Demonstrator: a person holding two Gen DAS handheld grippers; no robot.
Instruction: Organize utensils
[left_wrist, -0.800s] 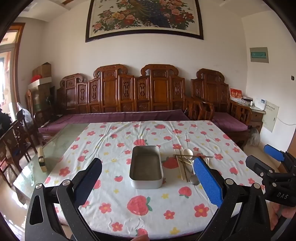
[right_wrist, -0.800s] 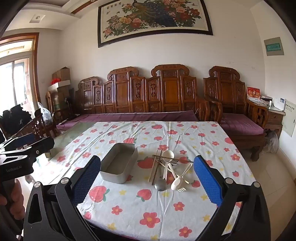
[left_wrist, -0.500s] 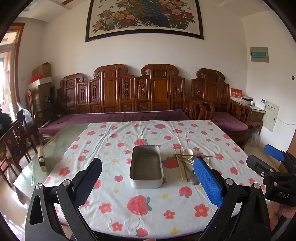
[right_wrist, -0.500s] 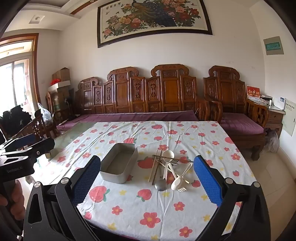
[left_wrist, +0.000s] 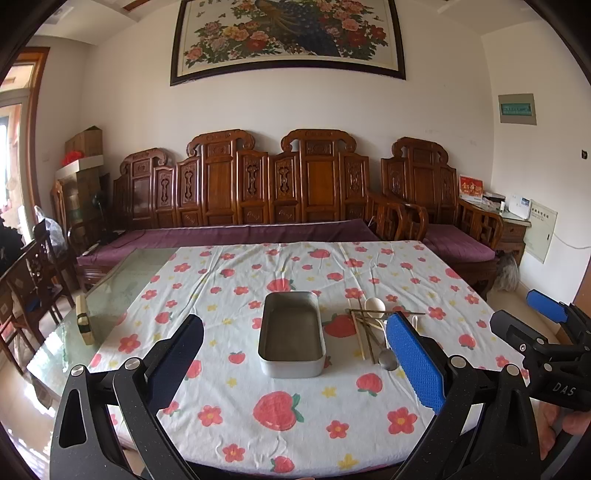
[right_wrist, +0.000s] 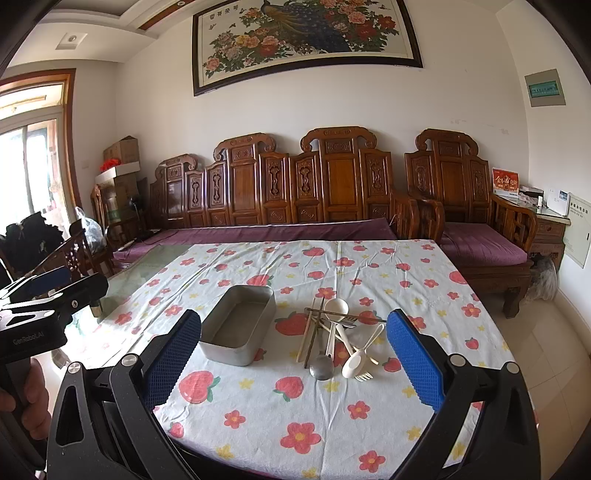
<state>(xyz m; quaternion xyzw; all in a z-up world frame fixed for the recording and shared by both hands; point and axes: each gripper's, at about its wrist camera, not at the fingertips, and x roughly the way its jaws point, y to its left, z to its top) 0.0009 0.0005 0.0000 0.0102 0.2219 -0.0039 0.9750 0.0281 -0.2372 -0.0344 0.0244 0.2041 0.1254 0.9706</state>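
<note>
Utensils lie in a crossed pile near the middle of the table, just right of the empty metal tray, nothing sorted yet. In the pile: chopsticks, white spoons, a fork, a metal spoon. Left gripper spread wide, holding nothing, hovering over the near edge. Right gripper likewise wide apart and empty, facing the pile. Risks, as I judge: pieces overlap, so pinching one may drag or flip its neighbours; thin chopsticks lie flat on the tablecloth, so the pads could slip off or snag fabric; the light tray may slide if bumped.
</note>
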